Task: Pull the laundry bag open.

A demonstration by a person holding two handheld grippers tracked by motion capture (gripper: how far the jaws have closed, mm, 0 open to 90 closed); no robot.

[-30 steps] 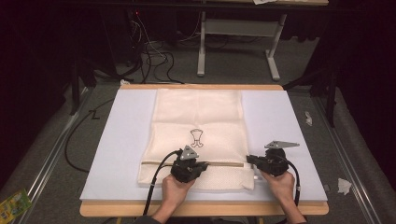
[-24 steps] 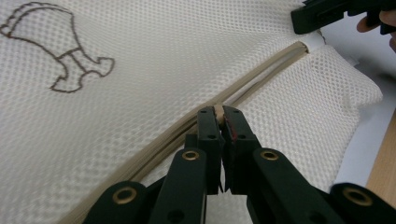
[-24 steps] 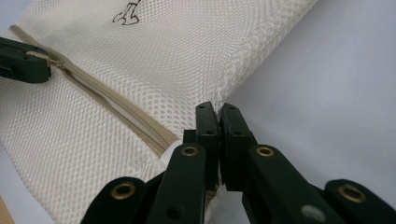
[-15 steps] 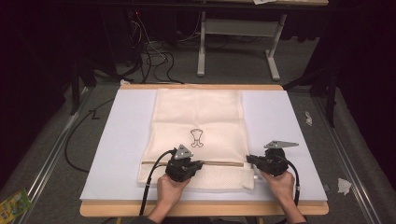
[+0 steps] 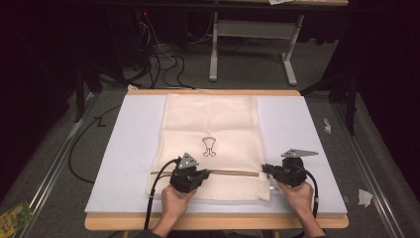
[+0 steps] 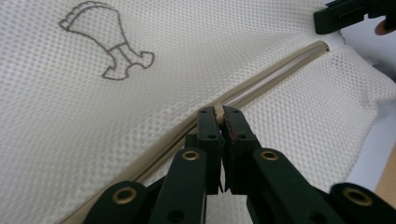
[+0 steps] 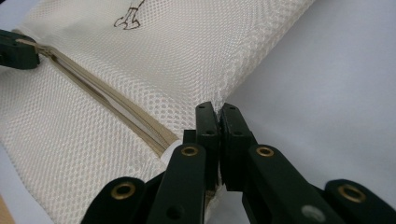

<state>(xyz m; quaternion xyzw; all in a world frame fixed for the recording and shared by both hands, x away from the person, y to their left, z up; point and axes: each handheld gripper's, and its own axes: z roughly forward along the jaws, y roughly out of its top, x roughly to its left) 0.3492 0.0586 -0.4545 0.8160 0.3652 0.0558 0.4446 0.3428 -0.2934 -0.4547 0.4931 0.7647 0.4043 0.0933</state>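
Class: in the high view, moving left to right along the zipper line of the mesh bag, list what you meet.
White board → left gripper → zipper → right gripper → white board again.

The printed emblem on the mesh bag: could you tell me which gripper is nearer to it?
Left. The left gripper is just below the emblem, on the zipper; the right gripper pinches the bag's right edge, farther off.
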